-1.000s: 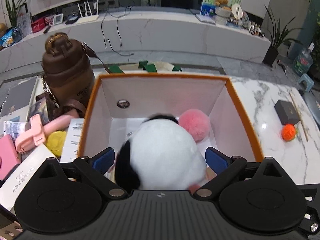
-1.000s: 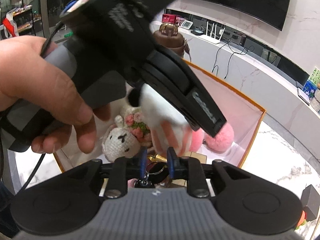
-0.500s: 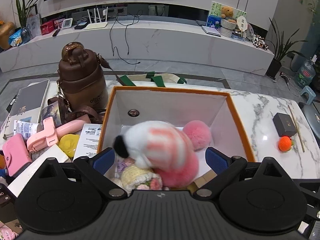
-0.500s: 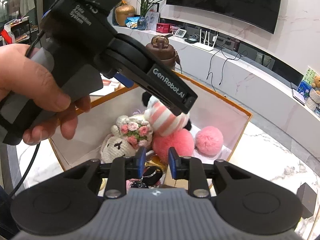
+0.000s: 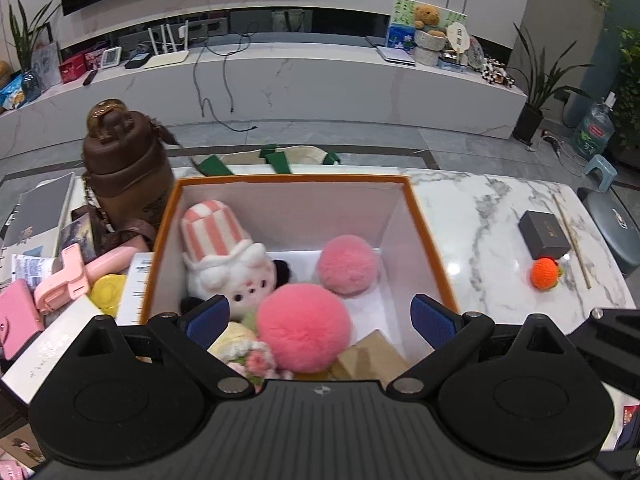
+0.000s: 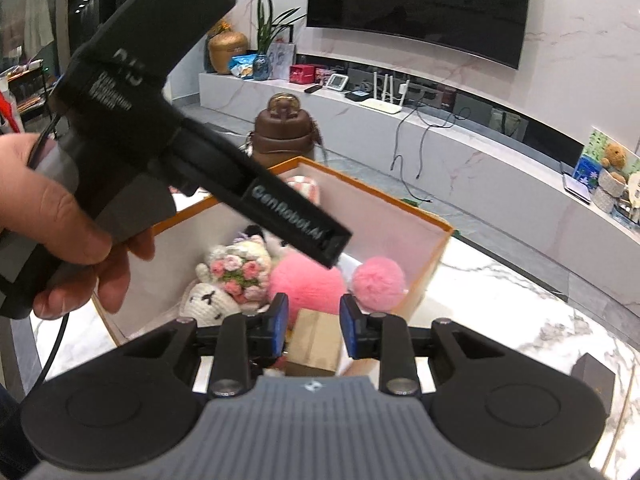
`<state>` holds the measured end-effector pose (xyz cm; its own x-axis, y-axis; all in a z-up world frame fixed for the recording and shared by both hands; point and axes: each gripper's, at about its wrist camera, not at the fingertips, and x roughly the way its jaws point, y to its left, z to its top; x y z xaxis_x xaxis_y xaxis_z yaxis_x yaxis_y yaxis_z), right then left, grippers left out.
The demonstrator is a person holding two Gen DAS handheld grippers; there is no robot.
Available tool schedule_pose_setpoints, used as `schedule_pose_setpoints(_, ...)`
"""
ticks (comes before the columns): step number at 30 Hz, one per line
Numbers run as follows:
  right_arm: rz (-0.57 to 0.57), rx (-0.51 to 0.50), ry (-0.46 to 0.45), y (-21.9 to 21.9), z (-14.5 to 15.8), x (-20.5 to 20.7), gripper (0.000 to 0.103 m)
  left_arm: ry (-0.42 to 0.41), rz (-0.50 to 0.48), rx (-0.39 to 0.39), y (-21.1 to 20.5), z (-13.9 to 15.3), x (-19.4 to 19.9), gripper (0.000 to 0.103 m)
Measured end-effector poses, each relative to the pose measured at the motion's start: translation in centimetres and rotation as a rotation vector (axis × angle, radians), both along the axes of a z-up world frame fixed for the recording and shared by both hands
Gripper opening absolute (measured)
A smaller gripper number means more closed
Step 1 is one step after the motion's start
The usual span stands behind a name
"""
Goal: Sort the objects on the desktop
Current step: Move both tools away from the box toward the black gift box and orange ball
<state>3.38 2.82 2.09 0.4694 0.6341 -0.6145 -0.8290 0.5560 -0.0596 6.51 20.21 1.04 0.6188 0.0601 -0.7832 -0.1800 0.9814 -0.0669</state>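
Currently the plush toy (image 5: 224, 256) lies inside the orange box (image 5: 430, 248), beside two pink pompoms, so the drop step appears complete. Left gripper (image 5: 320, 316) stands spread wide and empty above the box. Right gripper (image 6: 313, 326) has just been opening, with nothing between its jaws. Next move likely calls for reaching the orange ball (image 5: 543, 273) on the table (image 5: 480, 216).

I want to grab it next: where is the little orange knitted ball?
In the left wrist view the orange knitted ball lies on the marble table, right of the orange-rimmed box, just in front of the small dark box.
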Motion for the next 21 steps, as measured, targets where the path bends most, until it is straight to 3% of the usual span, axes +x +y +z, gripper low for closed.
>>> schedule_pose_setpoints(21,-0.116,0.014,0.025,-5.5,-1.4,4.1,0.031,0.017,-0.109,-0.004,-7.7,-1.0,3.5,0.103)
